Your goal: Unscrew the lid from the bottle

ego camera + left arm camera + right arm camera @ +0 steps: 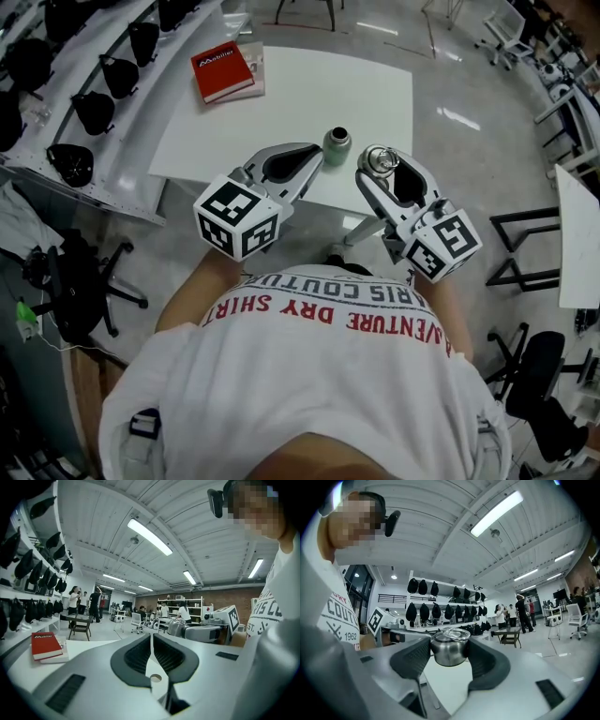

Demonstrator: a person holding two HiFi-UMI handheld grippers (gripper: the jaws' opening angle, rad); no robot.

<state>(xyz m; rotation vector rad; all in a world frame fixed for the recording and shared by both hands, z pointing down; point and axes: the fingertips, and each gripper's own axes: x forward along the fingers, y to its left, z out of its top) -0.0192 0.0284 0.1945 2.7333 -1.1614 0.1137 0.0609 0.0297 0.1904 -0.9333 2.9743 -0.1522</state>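
Note:
A small green bottle [337,145] stands open-topped near the front edge of the white table [281,103]. In the head view my left gripper [314,154] is just left of the bottle, shut with nothing between its pads; its own view shows the jaws [151,641] pressed together. To the right of the bottle, my right gripper [380,165] is shut on the silver metal lid [380,161], held clear of the bottle. In the right gripper view the lid [450,651] sits between the dark pads [411,657]. Both grippers point roughly level.
A red book [223,71] lies at the table's far left corner, also in the left gripper view as the book [45,645]. Shelves of black bags [98,108] run along the left. Office chairs [84,281] and black frames [525,248] stand on the floor. People stand far off.

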